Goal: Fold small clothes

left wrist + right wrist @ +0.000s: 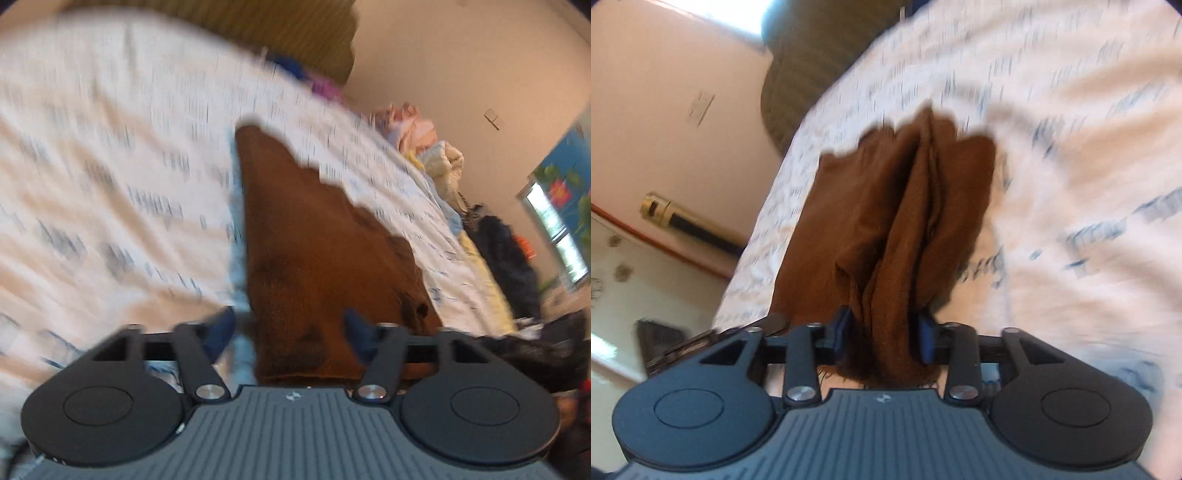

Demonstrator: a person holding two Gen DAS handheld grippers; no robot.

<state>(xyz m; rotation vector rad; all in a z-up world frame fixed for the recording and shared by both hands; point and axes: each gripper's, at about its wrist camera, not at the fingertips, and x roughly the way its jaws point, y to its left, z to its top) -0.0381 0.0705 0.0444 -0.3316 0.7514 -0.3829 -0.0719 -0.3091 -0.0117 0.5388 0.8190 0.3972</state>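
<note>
A brown cloth (314, 240) lies on the white patterned bedsheet (110, 166), running away from me in a long tapering shape. My left gripper (290, 330) stands open wide over its near end; the left pad is clear of the cloth and the right pad sits over its edge. In the right wrist view the same brown cloth (897, 206) is gathered into upright folds. My right gripper (884, 332) is partly open, with the bunched near end filling the gap between its blue pads (925, 339). Both views are blurred.
Piles of other clothes (413, 125) lie along the bed's far edge, with dark items (506, 258) beyond. An olive headboard or cushion (812, 66) stands at the bed's end. The pink wall (665, 92) and floor (646, 277) lie left of the bed.
</note>
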